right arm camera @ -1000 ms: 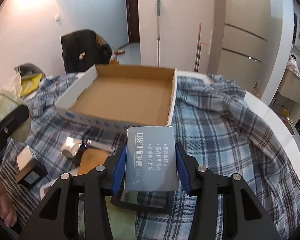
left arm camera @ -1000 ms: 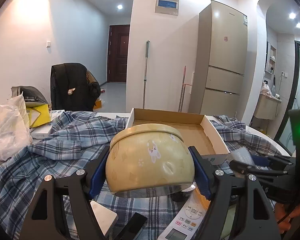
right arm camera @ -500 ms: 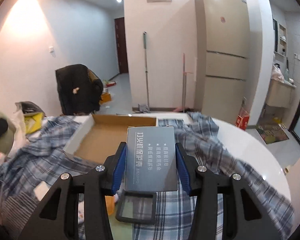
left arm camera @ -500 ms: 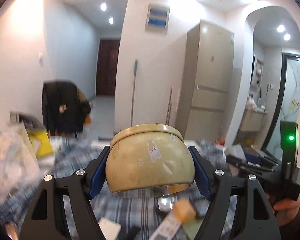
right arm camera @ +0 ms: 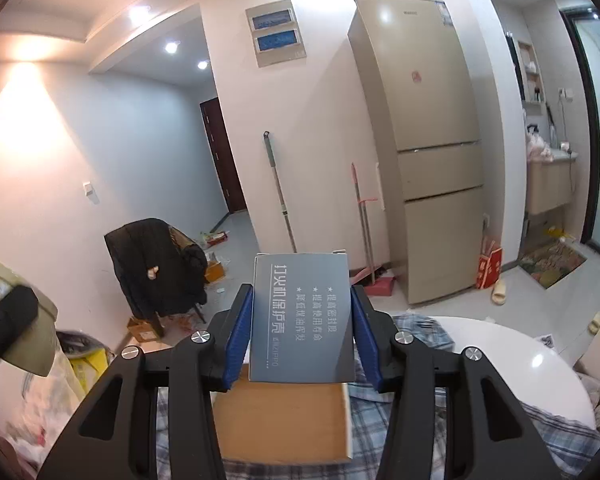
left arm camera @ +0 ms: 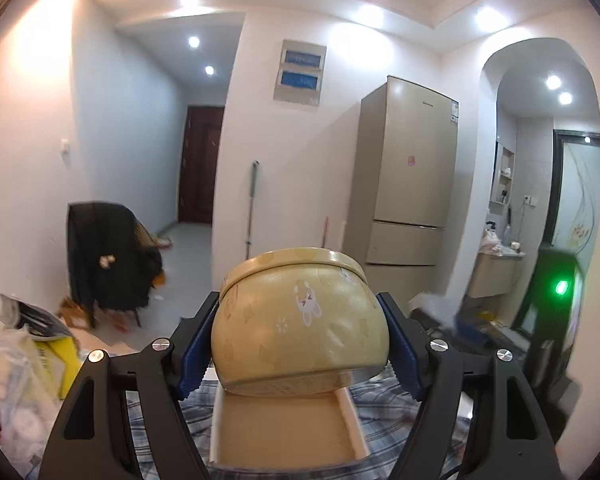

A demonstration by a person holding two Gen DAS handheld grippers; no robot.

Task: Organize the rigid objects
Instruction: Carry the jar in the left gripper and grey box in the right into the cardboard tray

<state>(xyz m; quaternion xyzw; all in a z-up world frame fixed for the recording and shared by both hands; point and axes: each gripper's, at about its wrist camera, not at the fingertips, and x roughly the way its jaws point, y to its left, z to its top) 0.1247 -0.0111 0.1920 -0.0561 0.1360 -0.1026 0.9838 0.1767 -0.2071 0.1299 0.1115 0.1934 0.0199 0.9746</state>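
In my left gripper [left arm camera: 300, 354] I have the round yellow tin [left arm camera: 300, 320], lid on, tilted a little; the blue pads are closed against its two sides at the widest part of the belly. In my right gripper [right arm camera: 302, 336] I hold the grey lighter-case box [right arm camera: 302, 320], a flat rectangular pack clamped by its long edges, so its long axis runs straight ahead along the fingers and its printed face is turned up toward the camera.

Everything turns on the cardboard tray [left arm camera: 220, 412], which I take as my landmark. In the left wrist view its bare brown floor lies directly beneath the tin and a little forward of it, the near white wall just behind the tin's base. In the right wrist view the tray [right arm camera: 284, 420] sits below and ahead of the box, with its right wall lying under the right edge of the box. So both loads hang above the tray, clear of it, and the way in is simply down. I judge neither hand much nearer; the tin seems more squarely over the floor, the box closer to the tray's right side.

Around the tray lies the plaid cloth [right arm camera: 400, 416], and right of it the white table [right arm camera: 500, 360]. Far beyond stand the chair with a black coat [right arm camera: 156, 264] and the fridge [right arm camera: 424, 128].
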